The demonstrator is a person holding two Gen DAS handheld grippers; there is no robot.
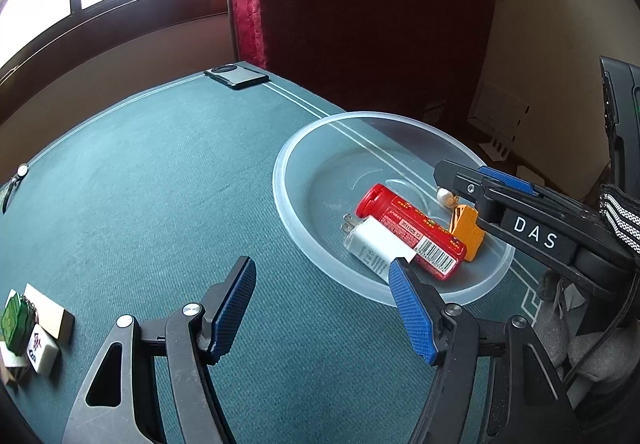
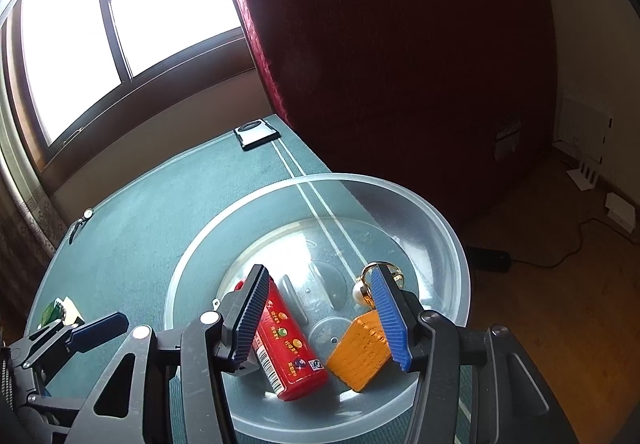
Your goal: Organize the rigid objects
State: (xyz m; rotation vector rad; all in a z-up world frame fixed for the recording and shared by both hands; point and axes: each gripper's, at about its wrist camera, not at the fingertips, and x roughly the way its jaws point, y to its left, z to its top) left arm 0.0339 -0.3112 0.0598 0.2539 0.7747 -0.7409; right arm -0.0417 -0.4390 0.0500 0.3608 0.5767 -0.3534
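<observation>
Count at this frame: one clear bowl (image 1: 288, 212) sat on one green table (image 1: 160, 184). In it were four things: one red tube (image 1: 408, 230), one white plug (image 1: 376, 244), one orange block (image 2: 360, 352) and one pearl ring (image 2: 366, 290). Outside the bowl: one dark phone (image 1: 236, 75), one watch (image 1: 18, 176), and what looked like four small tiles or blocks (image 1: 34, 328), partly cut off. Two grippers.

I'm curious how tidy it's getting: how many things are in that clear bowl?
4 in the clear bowl: a red tube, a white plug adapter beside it, an orange piece, and a pearl ring near the far side. Smaller items may be hidden.
</observation>
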